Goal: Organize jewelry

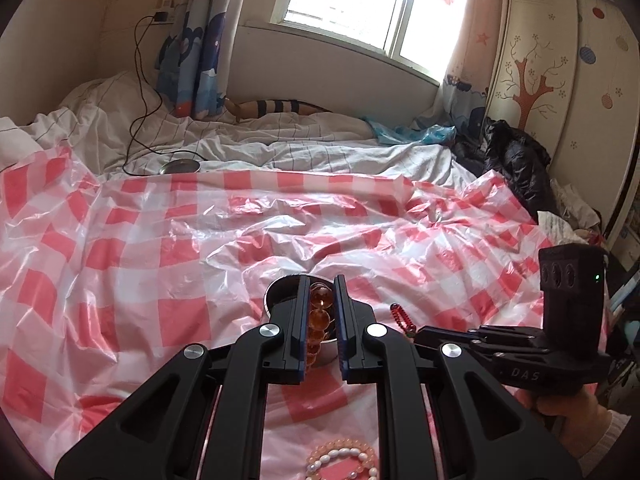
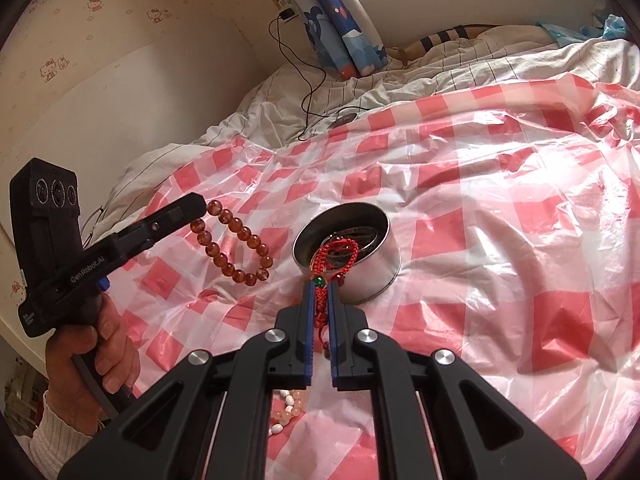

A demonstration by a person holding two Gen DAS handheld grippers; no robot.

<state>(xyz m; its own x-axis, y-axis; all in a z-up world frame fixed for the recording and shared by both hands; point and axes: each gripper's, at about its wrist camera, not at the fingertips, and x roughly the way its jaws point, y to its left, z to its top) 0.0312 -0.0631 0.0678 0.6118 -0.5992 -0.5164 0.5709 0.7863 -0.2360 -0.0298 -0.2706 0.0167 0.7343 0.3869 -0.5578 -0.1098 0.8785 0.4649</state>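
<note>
Between the blue pads of your left gripper (image 1: pixel 320 312) sits the amber bead bracelet (image 2: pixel 234 240), pinched at 1 end of its loop; the fingers stand narrow, closed on the beads. The right wrist view shows the rest of the loop hanging free below the fingertips, clear of the bedding and to the left of the tin. Your right gripper (image 2: pixel 320 300) is closed almost completely on the red braided cord bracelet (image 2: pixel 334 254), its pads nipping the knotted stem near the green bead, while the cord's loop droops over the near rim of the round metal tin (image 2: pixel 372 280) and into it.

Judging by this, you are at the dropping-in step: 2 pieces are held and the tin is the collecting place, with dark coils already lying inside. The red cord looks closest to done. Your next move calls for carrying its stem over the tin's opening before you part the fingers, so the tail does not snag on the rim. The amber loop then needs to travel right and come over the opening.

Further out, a pink and white bead bracelet (image 1: pixel 342 458) lies on the red checked plastic sheet (image 1: pixel 160 248) just beneath your grippers, not yet collected.
</note>
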